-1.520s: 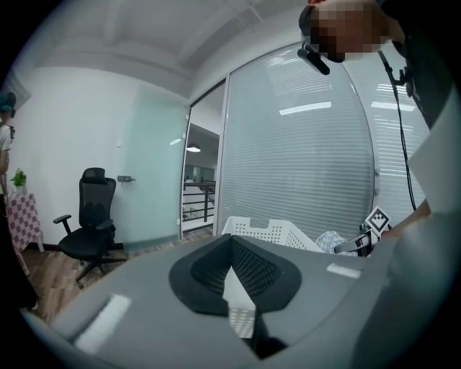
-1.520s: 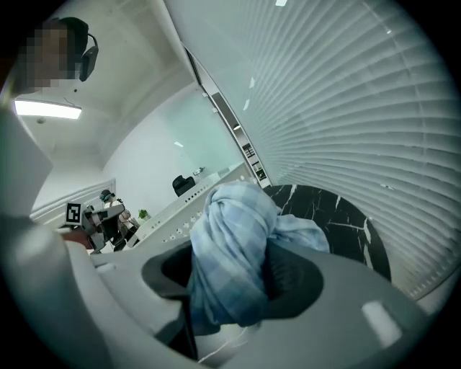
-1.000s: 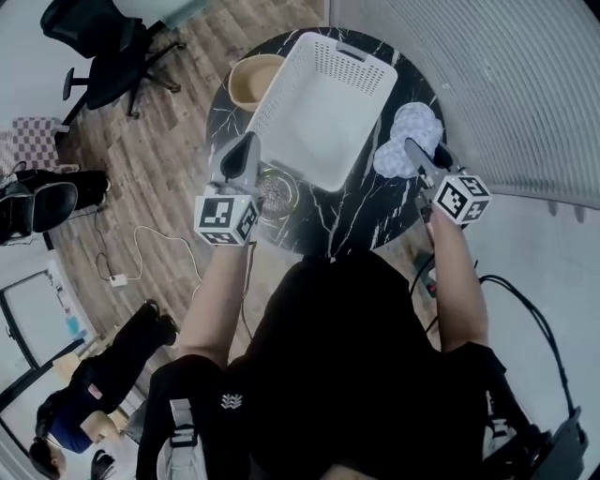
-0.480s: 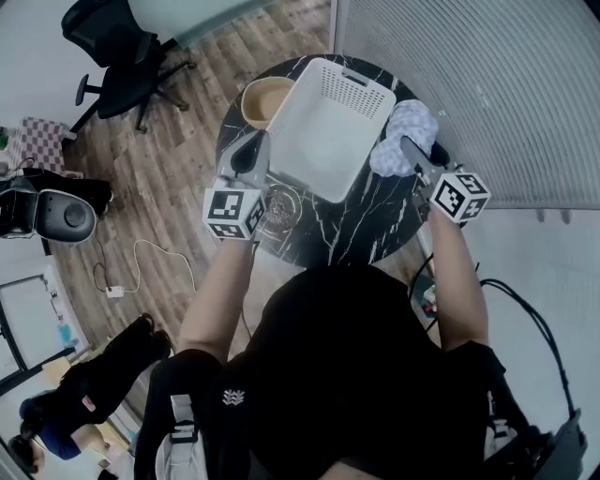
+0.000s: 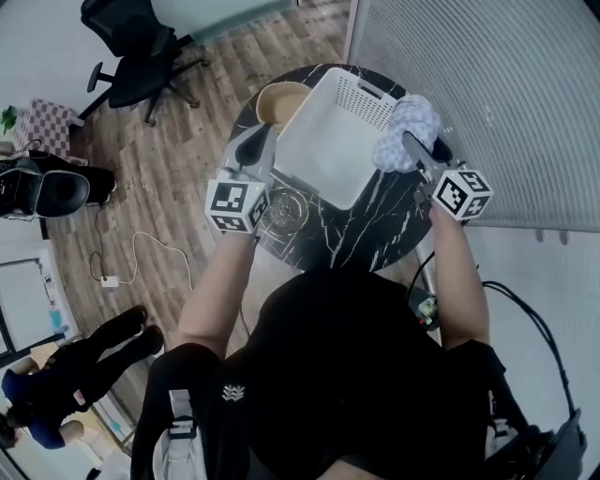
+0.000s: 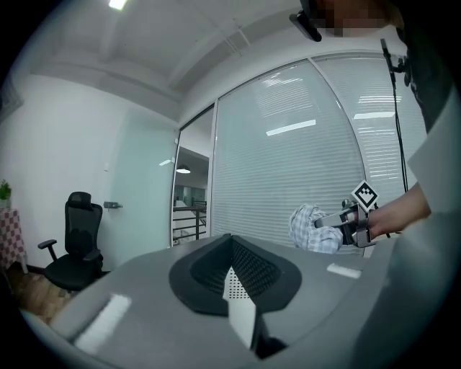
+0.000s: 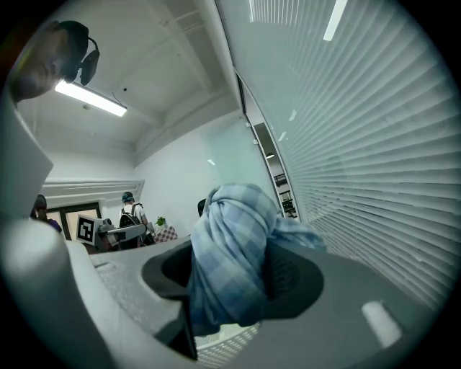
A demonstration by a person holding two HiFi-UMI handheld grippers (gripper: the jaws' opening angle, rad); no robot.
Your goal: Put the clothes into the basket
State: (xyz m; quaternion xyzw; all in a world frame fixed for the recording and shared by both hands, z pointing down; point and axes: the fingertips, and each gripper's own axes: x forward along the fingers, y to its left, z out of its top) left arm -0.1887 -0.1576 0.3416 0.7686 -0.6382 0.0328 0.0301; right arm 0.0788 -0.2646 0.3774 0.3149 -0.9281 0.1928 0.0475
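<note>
Two grippers work above the round black counter (image 5: 367, 239). The right gripper (image 5: 411, 142) is clamped on a bunched blue-checked cloth (image 5: 388, 150), holding it in the air just over the right rim of the white basket (image 5: 328, 141). The left gripper (image 5: 255, 146) has its jaws pinched narrow on the basket's left wall.

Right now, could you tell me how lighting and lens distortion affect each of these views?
Head view: evenly lit, fisheye bends the blinds. Left gripper view: dark round vignette, ceiling lamp glares top left. Right gripper view: the checked cloth, close to the lens, fills the centre; bright ceiling strip light upper left.
</note>
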